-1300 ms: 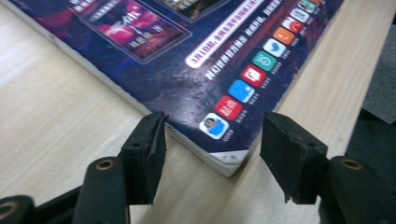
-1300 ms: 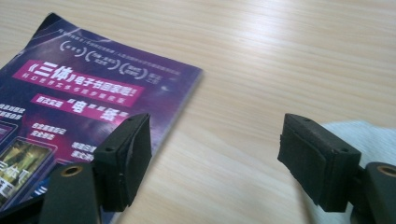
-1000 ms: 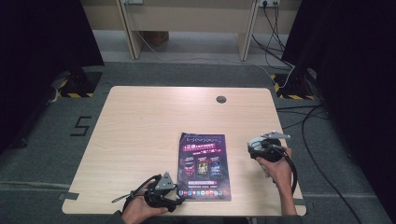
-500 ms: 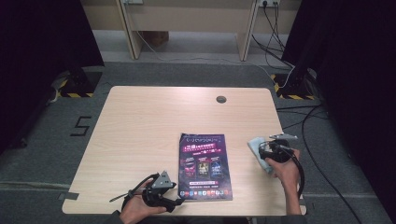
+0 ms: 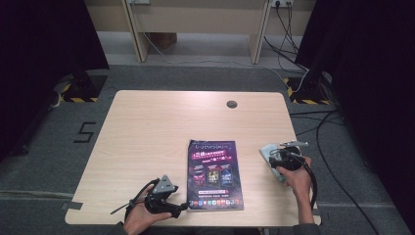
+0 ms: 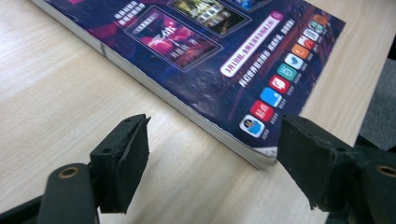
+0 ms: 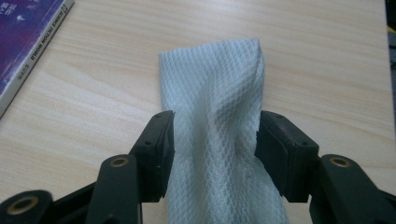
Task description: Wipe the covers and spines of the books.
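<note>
My left hand (image 5: 139, 219) rests low at the near edge of the table (image 5: 147, 127), wrist turned so that my left gripper (image 5: 172, 208) lies almost level and points sideways toward the magazine (image 5: 214, 174). The magazine lies flat and closed just beyond my tips, its dark purple cover up with small picture panels and a row of coloured round icons along its near end; in the left gripper view its white page edges and one near corner (image 6: 261, 161) sit between my two pads but farther out, the corner close to one pad (image 6: 306, 158), and I cannot tell whether they touch. My left jaws have just been opening and now stand wide, released, with nothing pressed between them. Past the far side of the magazine, my right hand (image 5: 296, 178) comes up from the near edge with the forearm straight, and my right gripper (image 5: 270, 155) points away from me and down at a white cloth (image 7: 219, 121). The cloth is a folded, waffle-textured strip lying on the wood, running between my pads and beyond them. My right jaws have just been closing, and both pads now meet the cloth's edges, grasping it.
</note>
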`<state>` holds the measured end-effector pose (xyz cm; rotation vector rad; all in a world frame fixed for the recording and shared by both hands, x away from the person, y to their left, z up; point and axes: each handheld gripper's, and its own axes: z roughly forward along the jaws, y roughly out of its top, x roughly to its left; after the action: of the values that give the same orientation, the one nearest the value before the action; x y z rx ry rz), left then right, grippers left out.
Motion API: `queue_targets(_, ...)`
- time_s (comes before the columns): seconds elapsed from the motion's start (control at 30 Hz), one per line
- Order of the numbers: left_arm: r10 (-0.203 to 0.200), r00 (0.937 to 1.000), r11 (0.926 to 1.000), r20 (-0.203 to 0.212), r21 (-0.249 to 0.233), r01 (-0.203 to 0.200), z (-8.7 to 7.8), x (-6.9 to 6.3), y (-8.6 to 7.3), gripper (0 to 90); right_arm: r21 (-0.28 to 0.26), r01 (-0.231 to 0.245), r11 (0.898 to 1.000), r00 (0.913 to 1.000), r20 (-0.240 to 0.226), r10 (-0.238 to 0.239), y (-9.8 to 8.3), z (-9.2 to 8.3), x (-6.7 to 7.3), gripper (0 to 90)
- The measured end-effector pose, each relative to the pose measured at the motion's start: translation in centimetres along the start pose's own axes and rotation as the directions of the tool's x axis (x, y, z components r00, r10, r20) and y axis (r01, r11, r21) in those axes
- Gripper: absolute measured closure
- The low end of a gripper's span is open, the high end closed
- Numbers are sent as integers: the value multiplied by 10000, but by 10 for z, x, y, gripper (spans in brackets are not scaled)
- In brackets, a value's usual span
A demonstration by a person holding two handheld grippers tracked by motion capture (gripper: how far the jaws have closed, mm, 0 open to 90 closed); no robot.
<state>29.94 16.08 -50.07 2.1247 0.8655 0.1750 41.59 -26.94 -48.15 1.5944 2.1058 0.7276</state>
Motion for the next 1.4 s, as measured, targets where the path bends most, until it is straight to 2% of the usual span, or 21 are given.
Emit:
queue_targets(0.17, -371, 9993, 9990, -35, -249, 370, 13, 4, 7, 247, 254, -75, 9996, 9997, -239, 81, -3, 8, -1, 529)
queue_targets(0.27, -222, 9997, 9996, -128, -171, 220, 22, 3, 10, 249, 244, -93, 9997, 9990, -424, 103, -3, 9, -2, 601)
queue_targets(0.4, -107, 9995, 9999, -290, -14, 107, 28, 2, 11, 252, 132, 119, 9998, 9988, -468, -113, -2, 8, 0, 735)
queue_targets(0.57, -112, 9993, 9999, -361, -21, 112, 31, 2, 13, 242, -55, 106, 9999, 9986, -519, -108, -1, 5, -1, 777)
queue_targets(0.7, -194, 9987, 9997, -462, -187, 185, 33, 4, 15, 243, -541, -77, 9985, 9970, -773, 35, 2, -2, -1, 786)
queue_targets(0.77, -321, 9986, 9992, -429, -256, 310, 34, 5, 16, 243, -752, 104, 9971, 9976, -677, -155, 5, -7, 1, 787)
queue_targets(0.87, -314, 9978, 9994, -576, -181, 304, 38, 9, 19, 245, -1242, 338, 9917, 9958, -804, -440, 14, -19, 10, 787)
queue_targets(0.97, -439, 9980, 9990, -446, -122, 434, 41, 9, 19, 250, -1567, 541, 9862, 9911, -1116, -721, 22, -25, 24, 786)
queue_targets(1.1, -425, 9978, 9991, -512, -15, 425, 40, 5, 19, 278, -1894, 1019, 9766, 9770, -1657, -1340, 33, -28, 48, 785)
queue_targets(1.2, -331, 9980, 9994, -534, 72, 336, 39, -1, 18, 279, -2051, 1428, 9683, 9610, -2052, -1852, 41, -28, 70, 785)
queue_targets(1.3, -286, 9981, 9995, -540, 84, 291, 39, -5, 17, 279, -2047, 1853, 9611, 9467, -2252, -2305, 46, -25, 88, 785)
queue_targets(1.33, -251, 9983, 9996, -535, 80, 256, 38, -6, 17, 279, -2041, 2027, 9577, 9387, -2380, -2493, 48, -22, 95, 784)
queue_targets(1.4, -183, 9981, 9998, -591, 65, 187, 38, -10, 16, 280, -2002, 2244, 9537, 9312, -2445, -2704, 50, -18, 105, 783)
